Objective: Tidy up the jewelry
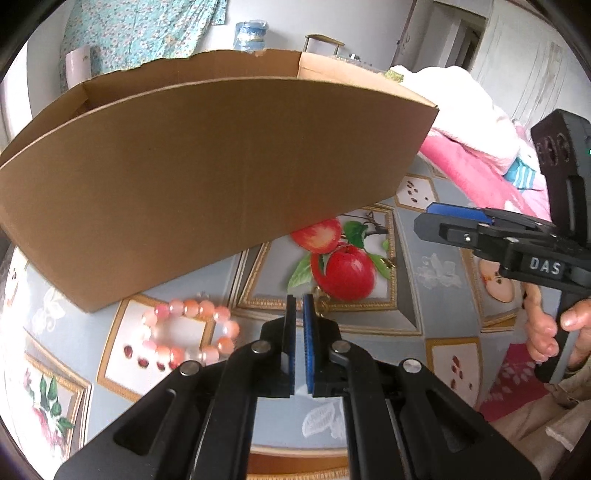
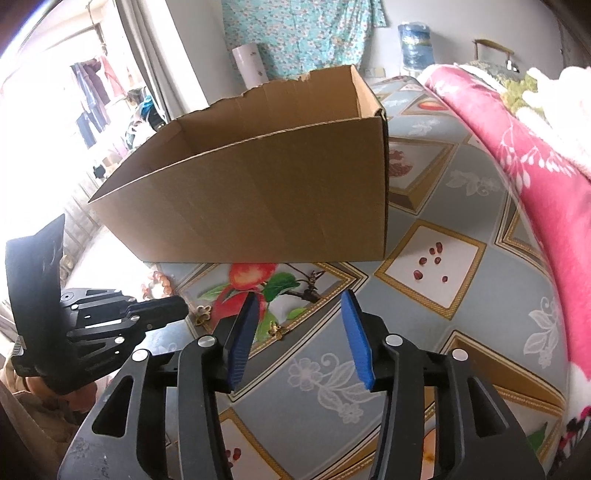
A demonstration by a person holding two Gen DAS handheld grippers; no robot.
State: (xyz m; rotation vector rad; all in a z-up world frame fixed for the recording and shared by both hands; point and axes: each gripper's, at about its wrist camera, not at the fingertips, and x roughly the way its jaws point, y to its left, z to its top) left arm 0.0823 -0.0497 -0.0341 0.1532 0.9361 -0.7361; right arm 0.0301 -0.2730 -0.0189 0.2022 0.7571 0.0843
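Your left gripper (image 1: 299, 301) has its blue pads pressed together with nothing visibly caught between them, hovering just right of the pink bead bracelet (image 1: 190, 334) on the patterned cloth (image 1: 436, 273) in front of the cardboard box (image 1: 207, 177). Your right gripper (image 2: 299, 302) stands apart and empty — a small gold trinket (image 2: 277, 331) lies on the cloth between its fingers.

Behind you, daylight floods a window (image 2: 33, 92) at left; a floral turquoise curtain (image 2: 295, 33) hangs on the far wall, beside a water jug (image 2: 417, 44) and an open doorway (image 1: 454, 40).
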